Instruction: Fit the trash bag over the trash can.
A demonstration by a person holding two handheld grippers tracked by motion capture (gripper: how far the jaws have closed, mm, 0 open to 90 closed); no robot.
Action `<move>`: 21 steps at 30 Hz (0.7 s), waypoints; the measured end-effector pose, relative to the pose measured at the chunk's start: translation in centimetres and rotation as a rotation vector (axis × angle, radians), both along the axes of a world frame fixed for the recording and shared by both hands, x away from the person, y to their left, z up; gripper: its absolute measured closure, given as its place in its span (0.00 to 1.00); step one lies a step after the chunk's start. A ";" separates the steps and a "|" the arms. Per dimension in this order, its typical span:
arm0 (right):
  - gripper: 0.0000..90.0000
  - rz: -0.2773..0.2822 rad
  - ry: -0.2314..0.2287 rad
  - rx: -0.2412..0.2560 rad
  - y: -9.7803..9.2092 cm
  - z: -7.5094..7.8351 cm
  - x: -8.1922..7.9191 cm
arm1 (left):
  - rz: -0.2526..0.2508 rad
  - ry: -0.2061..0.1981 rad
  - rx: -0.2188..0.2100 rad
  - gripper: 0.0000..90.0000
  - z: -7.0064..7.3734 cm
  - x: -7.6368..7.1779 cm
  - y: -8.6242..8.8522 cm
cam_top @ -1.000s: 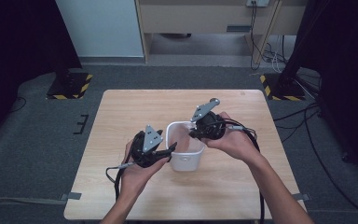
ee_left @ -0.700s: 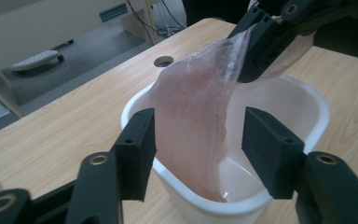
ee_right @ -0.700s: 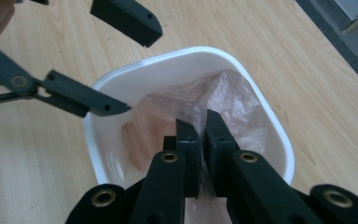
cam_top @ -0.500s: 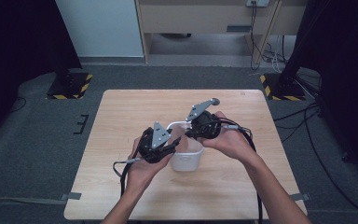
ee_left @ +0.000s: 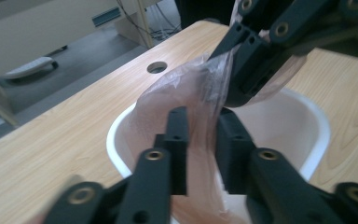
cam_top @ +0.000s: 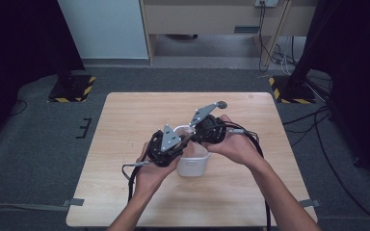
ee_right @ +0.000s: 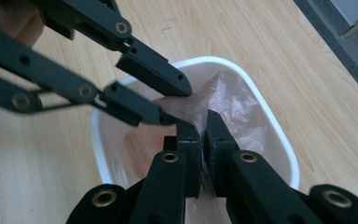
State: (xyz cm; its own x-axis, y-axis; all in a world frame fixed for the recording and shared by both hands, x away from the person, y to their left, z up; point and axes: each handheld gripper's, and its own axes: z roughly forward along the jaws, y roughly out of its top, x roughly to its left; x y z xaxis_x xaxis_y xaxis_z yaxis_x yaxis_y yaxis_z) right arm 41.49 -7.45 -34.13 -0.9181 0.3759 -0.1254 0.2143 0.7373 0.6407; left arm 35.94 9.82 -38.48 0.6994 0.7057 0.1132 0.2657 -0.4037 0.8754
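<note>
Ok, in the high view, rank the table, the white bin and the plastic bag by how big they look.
1. Table, by far the largest.
2. White bin, partly hidden by the grippers.
3. Plastic bag, just a thin strip showing; its full size can't be judged.

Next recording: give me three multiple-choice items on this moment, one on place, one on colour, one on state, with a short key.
1. Where is the thin translucent pinkish plastic bag?
A. Inside the tub
B. Flat on the table
C. On the floor

2. What colour is the rounded plastic tub on the light wooden table?
A. Blue
B. White
C. Black

3. How is the right gripper?
A. Wide open above the tub
B. Lying on the table
C. Pinched shut on the bag

Key: 1 A, the film sits within the tub's rim in both gripper views. 2 B, its rim and wall are white. 3 C, its fingers squeeze the film; the left gripper has a gap with film between.
</note>
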 end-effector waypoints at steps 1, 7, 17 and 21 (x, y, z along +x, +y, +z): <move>0.96 -0.002 -0.005 -0.003 -0.1 0.0 0.0 | -0.001 0.007 -0.015 0.92 0.1 0.1 0.1; 0.84 0.005 -0.032 0.009 -0.6 0.1 -0.2 | 0.016 0.018 -0.010 1.00 0.5 0.4 0.3; 0.48 -0.058 -0.150 0.061 -3.4 0.4 -1.0 | 0.073 0.031 -0.009 1.00 0.3 1.2 1.1; 0.40 -0.092 -0.162 0.078 -4.4 0.5 -1.1 | 0.099 0.033 -0.019 1.00 0.3 1.4 1.4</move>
State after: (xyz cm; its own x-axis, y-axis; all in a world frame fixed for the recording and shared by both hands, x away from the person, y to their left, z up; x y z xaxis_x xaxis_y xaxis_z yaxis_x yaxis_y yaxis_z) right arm 40.43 -11.83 -33.63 -0.8497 0.4716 -0.2358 0.1678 0.6658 0.7270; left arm 37.38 11.27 -38.17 0.6293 0.7734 0.0770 0.3326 -0.3576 0.8726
